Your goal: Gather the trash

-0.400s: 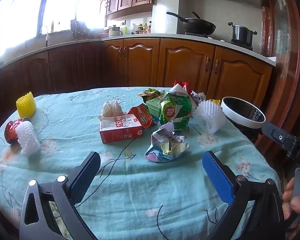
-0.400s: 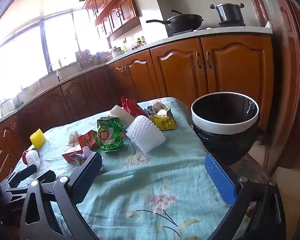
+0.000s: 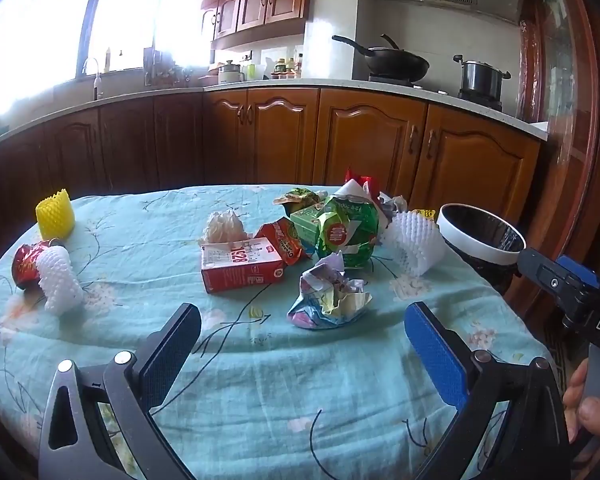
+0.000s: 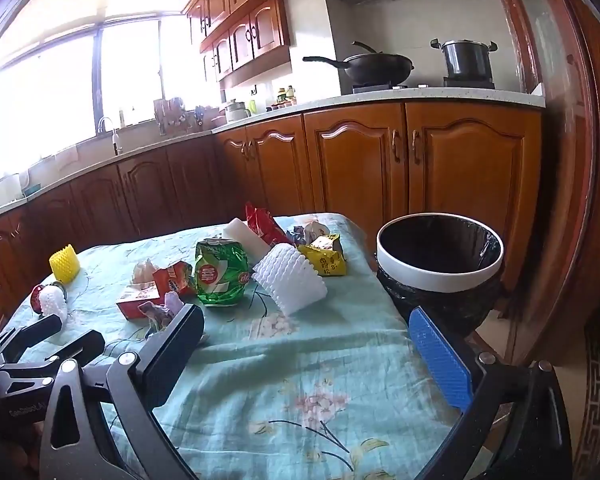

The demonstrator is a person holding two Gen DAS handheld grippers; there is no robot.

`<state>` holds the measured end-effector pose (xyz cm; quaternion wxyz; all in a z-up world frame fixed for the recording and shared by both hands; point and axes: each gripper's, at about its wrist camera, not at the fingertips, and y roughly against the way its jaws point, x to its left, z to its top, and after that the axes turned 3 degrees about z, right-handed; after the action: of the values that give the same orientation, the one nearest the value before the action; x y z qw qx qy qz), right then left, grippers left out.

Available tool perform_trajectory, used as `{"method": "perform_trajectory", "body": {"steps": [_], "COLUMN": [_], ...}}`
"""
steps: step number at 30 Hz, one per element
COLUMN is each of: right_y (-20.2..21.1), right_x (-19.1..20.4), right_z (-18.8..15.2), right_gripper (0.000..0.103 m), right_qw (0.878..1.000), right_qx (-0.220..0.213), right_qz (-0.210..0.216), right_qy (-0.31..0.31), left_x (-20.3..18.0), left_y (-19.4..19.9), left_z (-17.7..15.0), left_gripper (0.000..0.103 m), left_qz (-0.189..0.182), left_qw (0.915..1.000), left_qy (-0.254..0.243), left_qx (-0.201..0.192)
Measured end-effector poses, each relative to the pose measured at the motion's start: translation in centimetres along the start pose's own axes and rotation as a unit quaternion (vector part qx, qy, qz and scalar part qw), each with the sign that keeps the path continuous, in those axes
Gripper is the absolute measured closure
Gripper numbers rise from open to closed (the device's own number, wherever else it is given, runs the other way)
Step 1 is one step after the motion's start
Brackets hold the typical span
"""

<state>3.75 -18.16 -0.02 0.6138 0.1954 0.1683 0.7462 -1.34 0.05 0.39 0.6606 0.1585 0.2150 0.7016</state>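
- Bench (image 3: 260, 380), round, covered with a pale blue flowered cloth, carried all the trash.
- Left hand-held gripper (image 3: 300, 344) stood released, jaws wide apart, nothing between them, hovering over bare cloth.
- Crumpled paper wad (image 3: 328, 296) lay just ahead of the left hand-held gripper, toward its blue finger.
- Red carton (image 3: 240, 266) lay beyond that, ahead and slightly left; a red snack wrapper (image 3: 286, 240) touched its far corner.
- Green foil bag (image 3: 346, 232) stood behind the wad, with a green box (image 3: 306, 222) beside it.
- White foam net (image 3: 414, 242) lay ahead to the right of the left hand-held gripper, near the bin.
- Yellow foam net (image 3: 54, 216) and a second white foam net (image 3: 58, 280) against a red foil wrapper (image 3: 24, 264) sat far left.
- Right hand-held gripper (image 4: 306, 344) likewise stood released and empty over the cloth.
- Trash bin (image 4: 440, 276), white-rimmed with black liner, stood off the bench edge, ahead of the right hand-held gripper's blue finger.
- Yellow packet (image 4: 326, 260) lay ahead, near the bin.
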Motion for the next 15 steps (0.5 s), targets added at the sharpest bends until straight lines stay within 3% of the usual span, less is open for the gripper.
{"method": "perform_trajectory", "body": {"steps": [7, 15], "right_y": [-1.5, -1.1], "right_x": [-2.5, -2.8], "right_z": [0.4, 0.4], "right_gripper": [0.000, 0.000], "right_qw": [1.000, 1.000], "right_qx": [0.000, -0.015], "right_qz": [0.002, 0.005], "right_qy": [0.000, 0.000], "left_x": [0.1, 0.4], "left_y": [0.2, 0.3], "left_z": [0.0, 0.5], "left_gripper": [0.001, 0.001], "left_qz": [0.003, 0.008], "left_qw": [1.0000, 0.9999], "left_qy": [0.000, 0.002], "left_qx": [-0.005, -0.013]}}
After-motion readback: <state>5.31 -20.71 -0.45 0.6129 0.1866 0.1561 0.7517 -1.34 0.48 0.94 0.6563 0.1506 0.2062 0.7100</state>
